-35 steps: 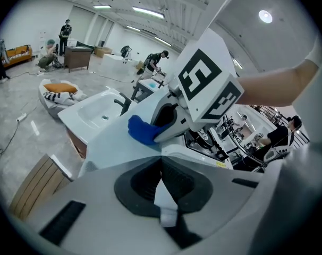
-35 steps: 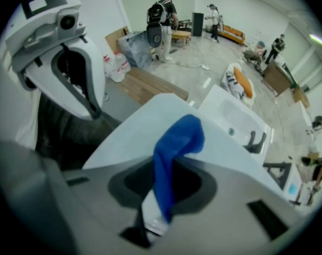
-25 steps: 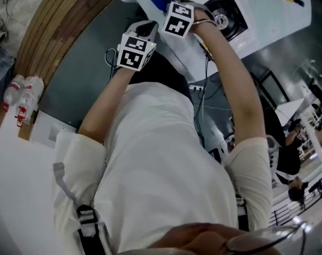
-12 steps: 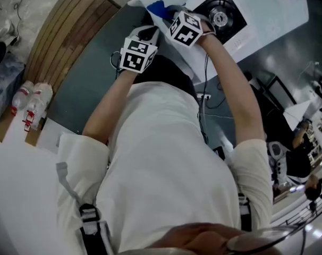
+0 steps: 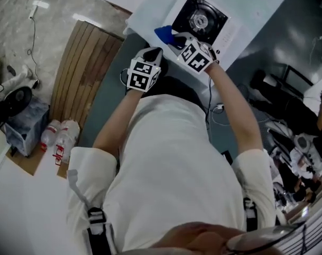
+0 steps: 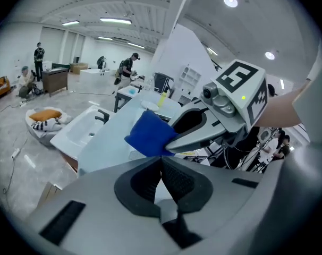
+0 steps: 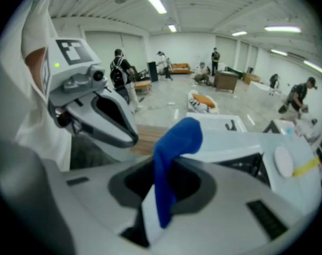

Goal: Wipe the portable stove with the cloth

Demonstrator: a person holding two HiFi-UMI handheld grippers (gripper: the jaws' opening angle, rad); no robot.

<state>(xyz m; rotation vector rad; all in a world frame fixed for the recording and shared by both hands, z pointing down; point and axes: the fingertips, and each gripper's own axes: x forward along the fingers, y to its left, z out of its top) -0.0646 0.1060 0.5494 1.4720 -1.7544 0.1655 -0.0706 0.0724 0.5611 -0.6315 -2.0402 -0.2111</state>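
Moved: right gripper (image 5: 176, 40), clenched on the blue cloth (image 5: 163, 34), now seemingly at the stove (image 5: 226, 33) front-left corner.
Left gripper (image 6: 161, 166): jaws pressed together, empty.

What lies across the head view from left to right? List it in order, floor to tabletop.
plastic bottles → wooden slatted panel → left hand-held gripper → blue cloth → portable stove
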